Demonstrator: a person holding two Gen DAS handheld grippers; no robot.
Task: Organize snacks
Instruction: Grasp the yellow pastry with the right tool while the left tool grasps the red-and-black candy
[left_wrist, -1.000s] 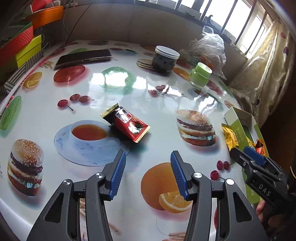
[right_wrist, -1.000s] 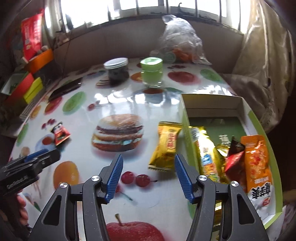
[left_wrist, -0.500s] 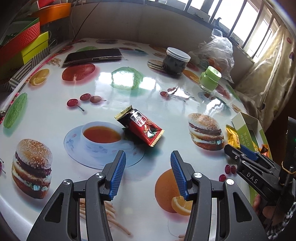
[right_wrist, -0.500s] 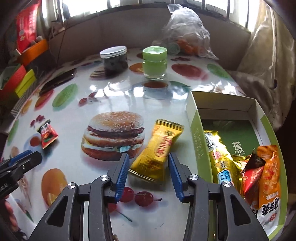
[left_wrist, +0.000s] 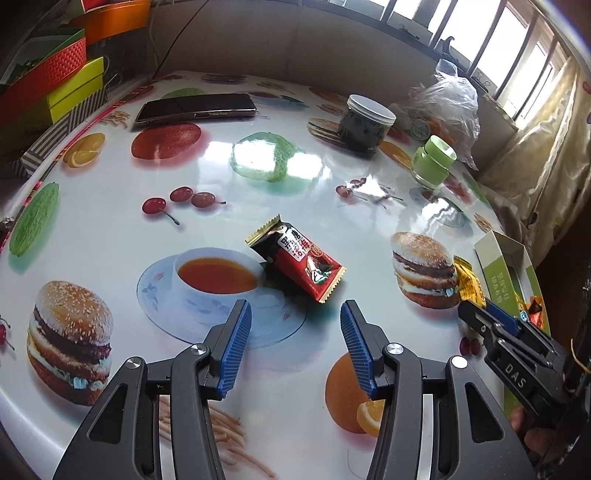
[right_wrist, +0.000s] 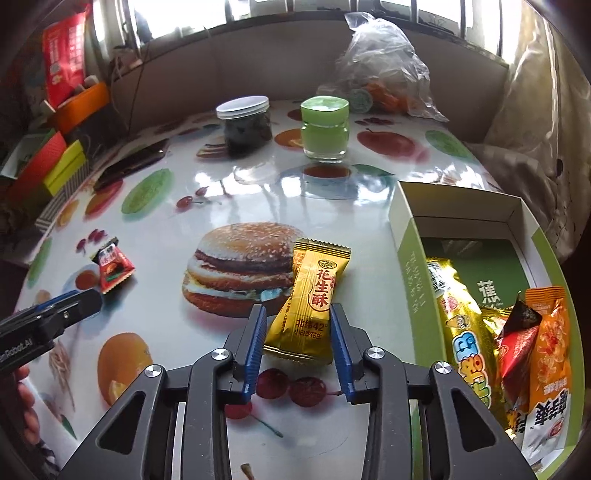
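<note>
A gold snack packet (right_wrist: 314, 299) lies flat on the printed tablecloth, left of a green-and-white box (right_wrist: 404, 229) that holds several snack packets (right_wrist: 469, 332). My right gripper (right_wrist: 297, 332) has its blue pads on either side of the gold packet's near end, with small gaps still showing. A red-and-black snack packet (left_wrist: 295, 258) lies beside the printed teacup. My left gripper (left_wrist: 293, 332) is open and empty just short of it. The red packet also shows in the right wrist view (right_wrist: 112, 266).
A dark jar with a white lid (right_wrist: 245, 125), a green jar (right_wrist: 325, 127) and a clear plastic bag (right_wrist: 384, 62) stand at the back. A phone (left_wrist: 195, 109) lies at the far left. Coloured boxes (left_wrist: 48, 88) are stacked beyond the table's left edge.
My right gripper moved forward and narrowed around the gold packet's near end. My left gripper moved closer to the red packet, still open.
</note>
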